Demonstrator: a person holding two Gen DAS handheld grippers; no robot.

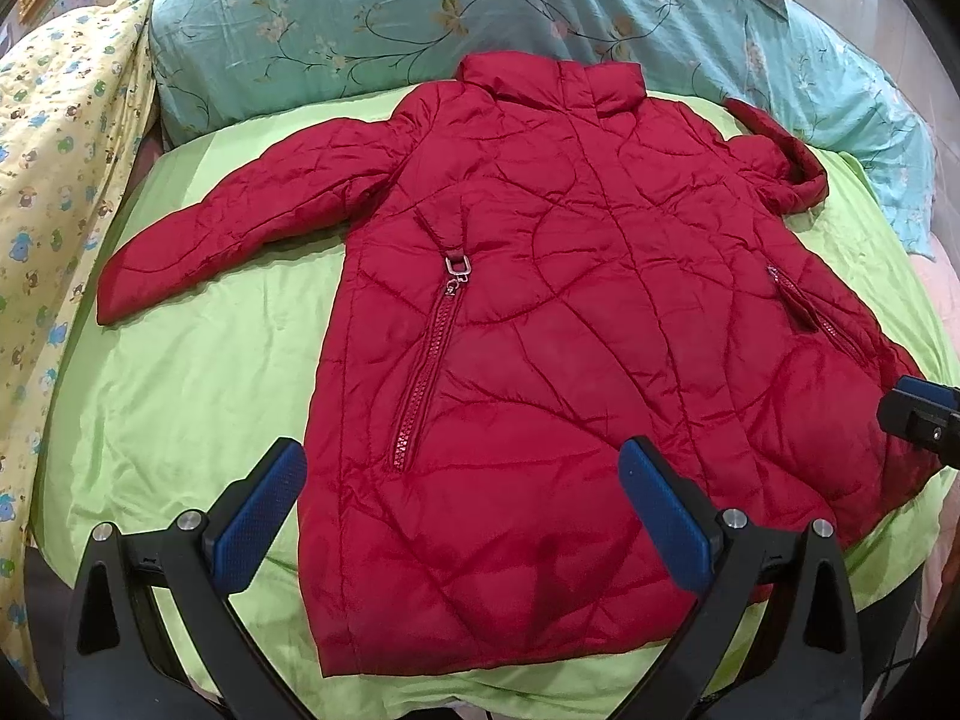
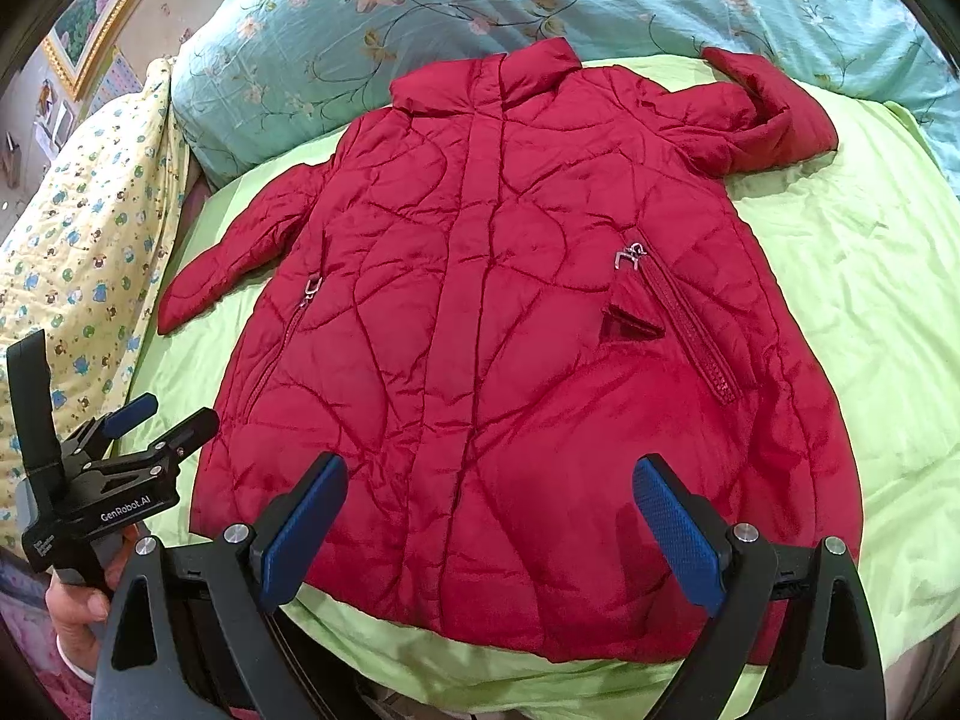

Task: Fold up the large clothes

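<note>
A red quilted jacket (image 1: pixel 540 312) lies flat, front up, on a light green sheet (image 1: pixel 198 372), collar toward the pillows. Its left sleeve (image 1: pixel 228 228) stretches out to the left; its right sleeve (image 1: pixel 780 156) is bent back near the shoulder. My left gripper (image 1: pixel 462 510) is open and empty, hovering over the hem's left part. My right gripper (image 2: pixel 489 528) is open and empty above the jacket (image 2: pixel 510 330) near the hem. The left gripper also shows in the right wrist view (image 2: pixel 159 417), beside the jacket's lower left edge.
A teal floral pillow (image 1: pixel 390 18) lies behind the collar. A yellow patterned quilt (image 1: pixel 54 210) lies bunched along the left side. The green sheet (image 2: pixel 870 300) is bare right of the jacket. A framed picture (image 2: pixel 102 18) hangs at the far left.
</note>
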